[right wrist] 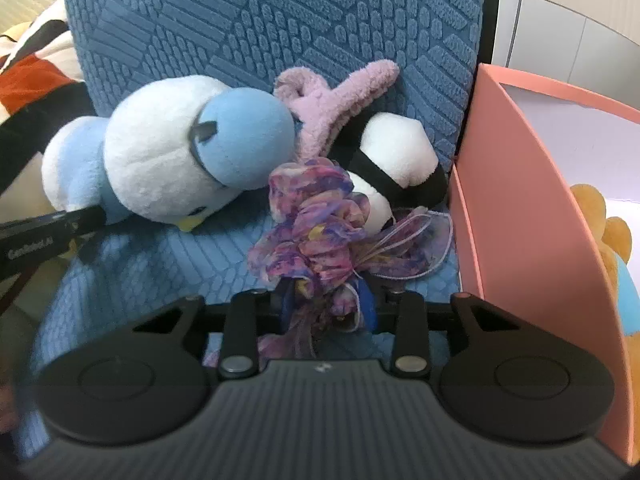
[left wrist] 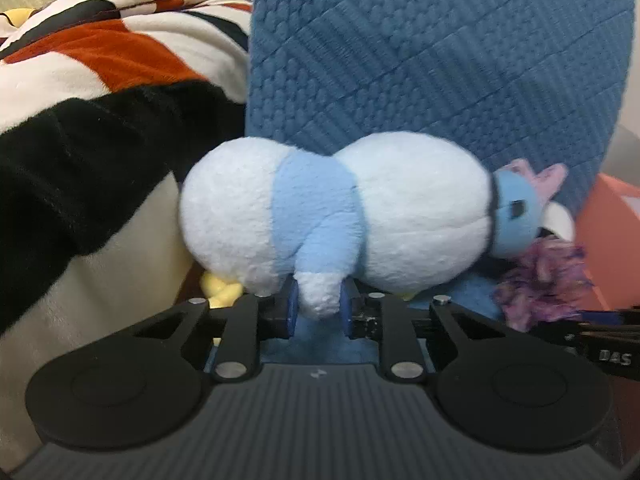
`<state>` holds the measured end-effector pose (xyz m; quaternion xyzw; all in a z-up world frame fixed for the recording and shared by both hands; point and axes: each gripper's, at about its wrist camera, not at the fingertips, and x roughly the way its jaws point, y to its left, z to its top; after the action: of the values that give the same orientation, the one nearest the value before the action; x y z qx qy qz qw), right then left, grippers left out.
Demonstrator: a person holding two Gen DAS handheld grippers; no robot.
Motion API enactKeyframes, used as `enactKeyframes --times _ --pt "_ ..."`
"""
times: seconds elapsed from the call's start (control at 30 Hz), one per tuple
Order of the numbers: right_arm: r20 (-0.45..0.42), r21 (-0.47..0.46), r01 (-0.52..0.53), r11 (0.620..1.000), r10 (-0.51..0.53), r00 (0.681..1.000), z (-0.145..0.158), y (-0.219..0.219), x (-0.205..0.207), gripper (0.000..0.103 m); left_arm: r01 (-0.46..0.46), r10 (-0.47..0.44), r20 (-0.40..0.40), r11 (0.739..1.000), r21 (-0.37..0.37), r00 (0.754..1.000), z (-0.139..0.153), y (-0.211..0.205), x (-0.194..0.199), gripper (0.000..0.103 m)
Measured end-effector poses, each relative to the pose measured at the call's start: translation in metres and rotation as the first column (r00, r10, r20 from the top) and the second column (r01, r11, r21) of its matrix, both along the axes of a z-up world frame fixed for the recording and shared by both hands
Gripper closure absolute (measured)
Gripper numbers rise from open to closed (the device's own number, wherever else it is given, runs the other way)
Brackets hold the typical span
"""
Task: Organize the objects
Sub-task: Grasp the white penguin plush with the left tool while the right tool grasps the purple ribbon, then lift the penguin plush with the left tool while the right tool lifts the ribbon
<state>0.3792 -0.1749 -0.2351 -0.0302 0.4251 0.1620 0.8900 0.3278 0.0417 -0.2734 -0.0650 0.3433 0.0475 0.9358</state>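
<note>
A white and light-blue plush duck lies on its side on the blue chair seat. My left gripper is shut on its small white limb. The duck also shows in the right wrist view, with the left gripper reaching in from the left edge. My right gripper is shut on a purple ruffled fabric scrunchie. Behind the scrunchie lie a black and white panda plush and a lilac fuzzy plush.
The blue textured chair back rises behind the toys. A pink box stands right of the chair and holds an orange plush. A striped orange, black and white blanket lies to the left.
</note>
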Motion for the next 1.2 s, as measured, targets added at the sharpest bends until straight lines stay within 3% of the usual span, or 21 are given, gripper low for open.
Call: enactKeyframes --times 0.23,0.4,0.63,0.8,1.03,1.1,1.17,1.2 --pt "0.022 0.032 0.004 0.999 -0.004 1.0 0.012 -0.006 -0.011 0.07 0.016 -0.014 0.042 0.999 -0.04 0.999 0.015 -0.012 -0.021 0.084" --pt "0.021 0.056 0.006 0.998 -0.007 1.0 0.02 -0.014 -0.02 0.091 0.03 -0.026 0.055 0.996 -0.085 0.998 0.032 -0.023 -0.034 0.085" --pt "-0.014 0.139 0.041 0.989 -0.039 0.999 0.025 -0.033 -0.029 0.095 0.069 -0.065 0.04 0.991 -0.113 0.997 0.053 -0.047 -0.059 0.087" --pt "-0.017 0.177 0.059 0.982 -0.057 0.998 0.027 -0.04 -0.032 0.095 0.102 -0.102 0.009 0.982 -0.159 0.995 0.06 -0.074 -0.082 0.087" --pt "-0.043 0.265 0.078 0.961 -0.07 0.997 0.03 -0.05 -0.022 0.092 0.157 -0.167 -0.069 0.979 -0.132 0.984 0.05 -0.098 -0.098 0.086" --pt "-0.063 0.288 0.077 0.955 -0.061 0.996 0.03 -0.051 -0.017 0.091 0.165 -0.175 -0.08 0.979 -0.118 0.981 0.049 -0.099 -0.1 0.081" --pt "-0.09 0.319 0.088 0.944 -0.062 0.994 0.031 -0.054 -0.013 0.076 0.165 -0.177 -0.095 0.979 -0.12 0.98 0.05 -0.098 -0.101 0.073" --pt "-0.098 0.333 0.096 0.938 -0.066 0.993 0.031 -0.056 -0.011 0.068 0.165 -0.178 -0.099 0.978 -0.131 0.979 0.052 -0.096 -0.101 0.062"
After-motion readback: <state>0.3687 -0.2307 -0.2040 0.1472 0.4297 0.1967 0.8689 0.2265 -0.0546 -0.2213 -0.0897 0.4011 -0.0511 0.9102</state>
